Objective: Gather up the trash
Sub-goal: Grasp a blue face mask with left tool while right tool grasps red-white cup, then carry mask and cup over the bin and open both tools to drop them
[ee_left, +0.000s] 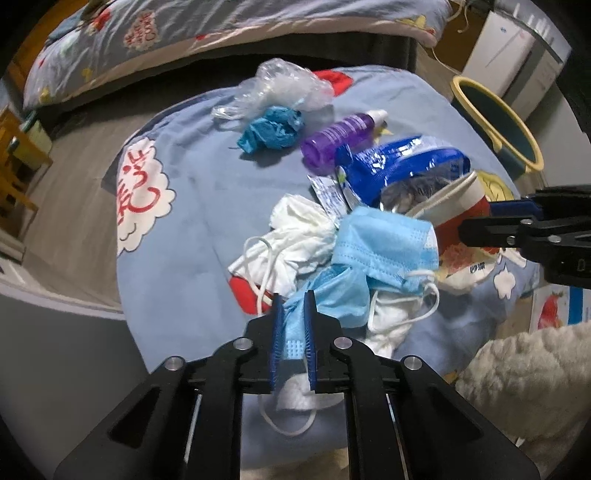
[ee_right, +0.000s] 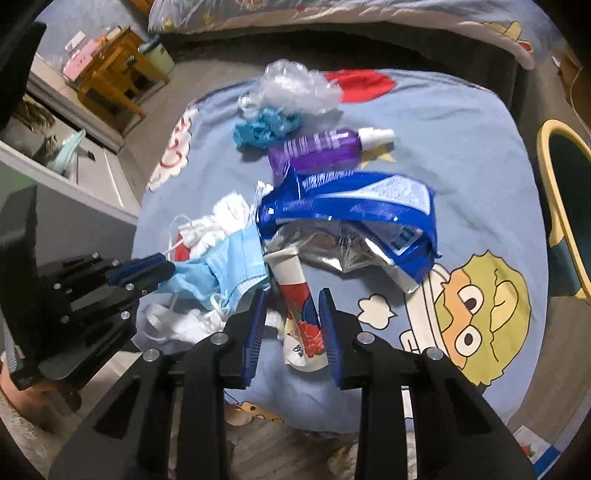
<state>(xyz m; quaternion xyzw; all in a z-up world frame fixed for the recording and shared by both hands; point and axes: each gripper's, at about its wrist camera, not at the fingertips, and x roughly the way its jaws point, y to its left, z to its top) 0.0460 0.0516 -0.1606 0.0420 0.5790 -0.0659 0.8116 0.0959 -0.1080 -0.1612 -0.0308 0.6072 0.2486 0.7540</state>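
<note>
Trash lies on a blue cartoon-print cloth (ee_left: 192,229). My left gripper (ee_left: 294,306) is shut on a light blue face mask (ee_left: 380,243), which also shows in the right wrist view (ee_right: 225,273). My right gripper (ee_right: 293,299) is partly open around a flattened red-and-white paper cup (ee_right: 299,314), pads beside it, not clamped. Behind them lie a blue foil snack bag (ee_right: 354,214), a purple bottle (ee_right: 314,151), crumpled teal paper (ee_left: 271,129), clear plastic wrap (ee_left: 280,85) and white masks (ee_left: 295,232).
A yellow-rimmed dark bin (ee_left: 495,125) stands on the floor at the right, also at the right edge of the right wrist view (ee_right: 565,199). A bed with a printed quilt (ee_left: 207,33) is behind. Wooden furniture (ee_right: 110,70) stands far left. A fleece sleeve (ee_left: 528,376) is at lower right.
</note>
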